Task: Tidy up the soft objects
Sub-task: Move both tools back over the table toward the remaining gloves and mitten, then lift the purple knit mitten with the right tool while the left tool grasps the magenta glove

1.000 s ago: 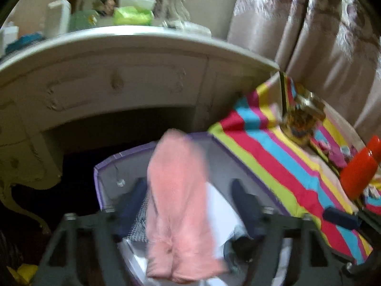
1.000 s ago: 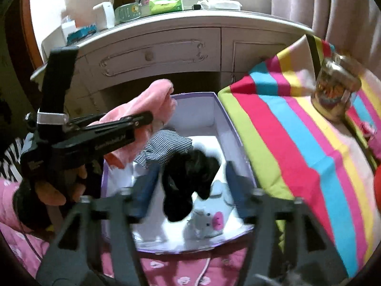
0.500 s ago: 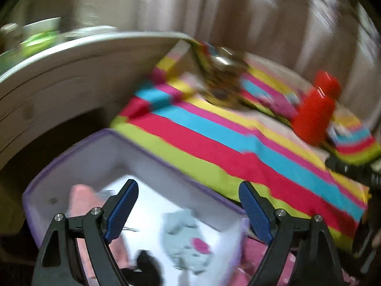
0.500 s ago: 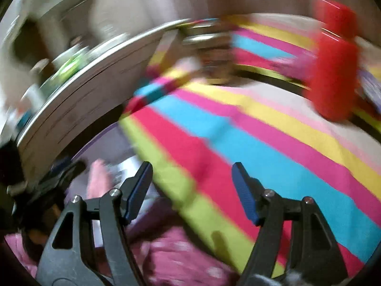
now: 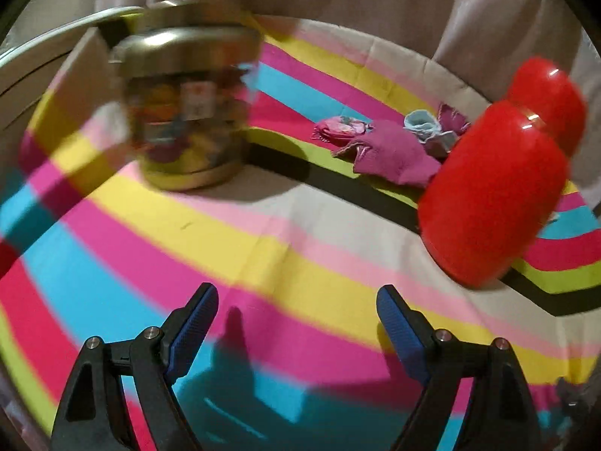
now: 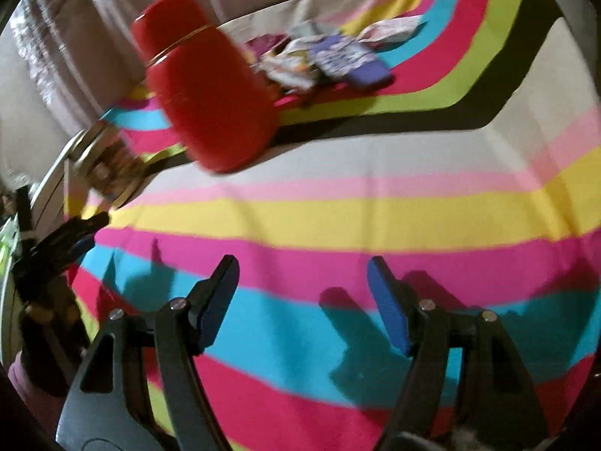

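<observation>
Both grippers hang over the striped blanket (image 5: pixel 300 233) with their jaws spread and nothing between them. The left gripper (image 5: pixel 296 323) and the right gripper (image 6: pixel 302 297) each sit above the pink and blue bands, well short of the red flask (image 5: pixel 492 195).

The soft things lie on the far side of that flask. In the left wrist view a magenta cloth (image 5: pixel 394 154) sits just left of the red flask, touching a pale blue sock (image 5: pixel 424 124), with a small pink pouch (image 5: pixel 342 127) further left. A lidded jar (image 5: pixel 188 112), blurred, stands well to the left of the flask.

The right wrist view shows what the left does not: a heap of patterned fabrics (image 6: pixel 326 60) to the right of the flask, including a purple printed piece, and the left gripper's dark frame at the left edge, held in a person's hand (image 6: pixel 41 312).

A second ago both jaws hung over a purple-edged box, the left with a pink cloth between them and the right with a black one. Now the box is out of both views, the jaws are empty, and the blanket fills both frames.
</observation>
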Tool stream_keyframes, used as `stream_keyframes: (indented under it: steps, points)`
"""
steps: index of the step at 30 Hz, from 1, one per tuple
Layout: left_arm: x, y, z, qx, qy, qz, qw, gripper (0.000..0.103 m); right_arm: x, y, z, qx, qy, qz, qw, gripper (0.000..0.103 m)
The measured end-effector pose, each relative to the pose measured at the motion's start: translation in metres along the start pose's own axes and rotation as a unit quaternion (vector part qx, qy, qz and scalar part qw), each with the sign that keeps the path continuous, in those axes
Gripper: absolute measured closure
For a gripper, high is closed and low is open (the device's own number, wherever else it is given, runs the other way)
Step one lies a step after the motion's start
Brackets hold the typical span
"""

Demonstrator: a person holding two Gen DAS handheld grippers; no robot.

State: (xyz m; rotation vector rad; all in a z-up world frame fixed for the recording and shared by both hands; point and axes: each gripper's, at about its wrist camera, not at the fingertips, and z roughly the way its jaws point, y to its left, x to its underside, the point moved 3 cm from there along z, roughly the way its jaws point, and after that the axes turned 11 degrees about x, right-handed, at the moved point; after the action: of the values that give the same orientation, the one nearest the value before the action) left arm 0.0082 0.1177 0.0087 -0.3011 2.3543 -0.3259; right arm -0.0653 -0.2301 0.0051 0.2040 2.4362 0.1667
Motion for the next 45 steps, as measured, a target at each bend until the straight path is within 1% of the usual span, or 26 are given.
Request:
stream_keyframes:
  steps: [2, 4, 5, 7, 8, 12, 14, 20, 23, 26, 28, 29, 30, 31, 32, 34, 35, 36, 38, 39, 40, 41, 42, 43, 45]
  points:
    - [-0.006, 0.001, 0.017, -0.013, -0.003, 0.005, 0.9999, 0.016, -0.018, -0.011, 0.008, 0.024, -0.015, -0.016, 0.999, 0.029]
    - [-0.011, 0.006, 0.033, -0.020, 0.005, 0.002, 0.9998, 0.016, -0.039, -0.019, 0.020, 0.043, -0.024, -0.034, 0.998, 0.027]
    - [-0.014, 0.009, 0.038, -0.019, 0.011, -0.004, 0.9997, 0.016, -0.052, -0.021, 0.029, 0.054, -0.026, -0.044, 0.997, 0.027]
    - [-0.021, 0.010, 0.041, -0.014, 0.005, -0.005, 0.9999, 0.016, -0.075, -0.025, 0.049, 0.070, -0.023, -0.055, 0.996, 0.026]
    - [-0.022, 0.012, 0.044, -0.011, 0.012, -0.006, 0.9999, 0.015, -0.084, -0.025, 0.058, 0.073, -0.021, -0.058, 0.995, 0.026]
    - [-0.017, 0.000, 0.050, -0.009, 0.030, 0.029, 0.9991, 0.000, -0.124, -0.020, 0.106, 0.090, -0.008, -0.071, 0.993, 0.026]
    - [-0.014, -0.004, 0.053, -0.014, 0.039, 0.043, 0.9982, 0.000, -0.141, -0.017, 0.126, 0.104, -0.009, -0.081, 0.991, 0.026]
    - [-0.012, -0.005, 0.056, -0.018, 0.040, 0.045, 0.9980, 0.000, -0.180, -0.004, 0.172, 0.124, 0.003, -0.124, 0.985, 0.026]
    - [-0.013, -0.004, 0.055, -0.014, 0.037, 0.041, 0.9984, 0.000, -0.200, -0.006, 0.190, 0.133, 0.012, -0.125, 0.983, 0.026]
    - [-0.014, -0.003, 0.056, -0.014, 0.036, 0.039, 0.9985, 0.000, -0.212, -0.009, 0.204, 0.129, 0.022, -0.124, 0.984, 0.022]
    - [-0.014, -0.004, 0.057, -0.016, 0.037, 0.041, 0.9984, 0.000, -0.213, -0.007, 0.207, 0.130, 0.019, -0.130, 0.983, 0.021]
    - [-0.013, -0.005, 0.057, -0.017, 0.037, 0.041, 0.9983, 0.000, -0.211, -0.006, 0.203, 0.121, 0.014, -0.133, 0.984, 0.021]
    - [-0.014, -0.004, 0.057, -0.015, 0.037, 0.042, 0.9983, 0.000, -0.208, -0.005, 0.197, 0.113, 0.004, -0.134, 0.984, 0.032]
    - [-0.014, -0.004, 0.057, -0.014, 0.036, 0.041, 0.9984, 0.000, -0.204, -0.005, 0.186, 0.111, -0.012, -0.131, 0.985, 0.062]
    - [-0.014, -0.004, 0.056, -0.012, 0.036, 0.040, 0.9985, 0.000, -0.199, -0.006, 0.171, 0.110, -0.019, -0.119, 0.987, 0.068]
    - [-0.014, -0.003, 0.056, -0.011, 0.035, 0.041, 0.9985, 0.000, -0.180, -0.011, 0.136, 0.068, -0.015, -0.079, 0.994, 0.070]
    - [-0.013, -0.003, 0.056, -0.012, 0.035, 0.041, 0.9985, 0.000, -0.164, -0.013, 0.114, 0.051, -0.015, -0.068, 0.996, 0.070]
    - [-0.013, -0.003, 0.056, -0.012, 0.035, 0.041, 0.9985, 0.000, -0.150, -0.013, 0.098, 0.046, -0.014, -0.072, 0.996, 0.070]
    - [-0.013, -0.004, 0.056, -0.013, 0.035, 0.041, 0.9985, 0.000, -0.115, -0.009, 0.063, 0.041, -0.011, -0.099, 0.994, 0.069]
    - [-0.013, -0.004, 0.056, -0.014, 0.036, 0.041, 0.9984, 0.000, -0.100, -0.007, 0.051, 0.028, -0.007, -0.114, 0.993, 0.064]
    - [-0.013, -0.004, 0.057, -0.015, 0.036, 0.042, 0.9984, 0.000, -0.083, -0.007, 0.037, 0.012, 0.000, -0.127, 0.992, 0.054]
    - [-0.013, -0.005, 0.057, -0.017, 0.037, 0.043, 0.9982, 0.000, -0.072, -0.008, 0.030, 0.009, 0.006, -0.134, 0.991, 0.045]
    - [-0.013, -0.005, 0.058, -0.019, 0.038, 0.044, 0.9981, 0.000, -0.067, -0.007, 0.029, 0.015, 0.009, -0.138, 0.990, 0.029]
    - [-0.013, -0.005, 0.058, -0.021, 0.039, 0.047, 0.9979, 0.000, -0.064, -0.007, 0.031, 0.024, 0.008, -0.146, 0.989, 0.023]
    - [-0.012, -0.006, 0.060, -0.027, 0.042, 0.051, 0.9974, 0.000, -0.066, -0.012, 0.039, 0.040, 0.018, -0.155, 0.987, 0.022]
